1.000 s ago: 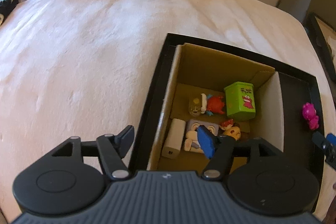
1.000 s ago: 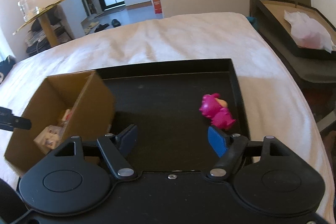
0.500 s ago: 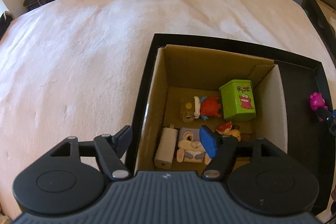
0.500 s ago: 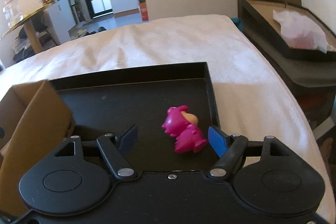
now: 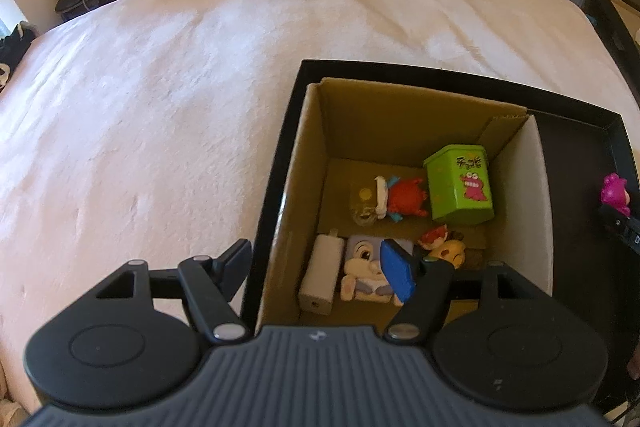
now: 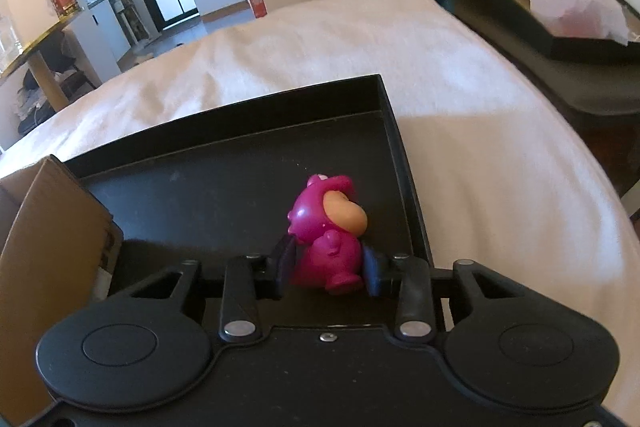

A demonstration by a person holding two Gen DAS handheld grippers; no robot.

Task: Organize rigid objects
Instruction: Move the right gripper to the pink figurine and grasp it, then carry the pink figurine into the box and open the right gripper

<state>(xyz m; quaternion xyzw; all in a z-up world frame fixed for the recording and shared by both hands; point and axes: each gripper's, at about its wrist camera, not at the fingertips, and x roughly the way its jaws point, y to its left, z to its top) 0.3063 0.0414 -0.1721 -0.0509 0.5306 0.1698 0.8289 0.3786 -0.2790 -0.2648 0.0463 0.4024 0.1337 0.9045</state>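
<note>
Unreadable yellow characters on green tin [image 5: 460, 189]

The right gripper [image 6: 326, 269], a second ago spread wide behind and left of the glossy magenta plastic bear figurine [image 6: 329, 231], has come down around it, and its blue pads now clamp the toy's lower body from both sides. The left wrist view has drifted, so the open brown cardboard box [image 5: 400, 119] now sits further right.

Magenta figurine [image 6: 326, 235], orange muzzle; black tray [image 6: 240, 163]; green tin [image 5: 460, 187].
</note>
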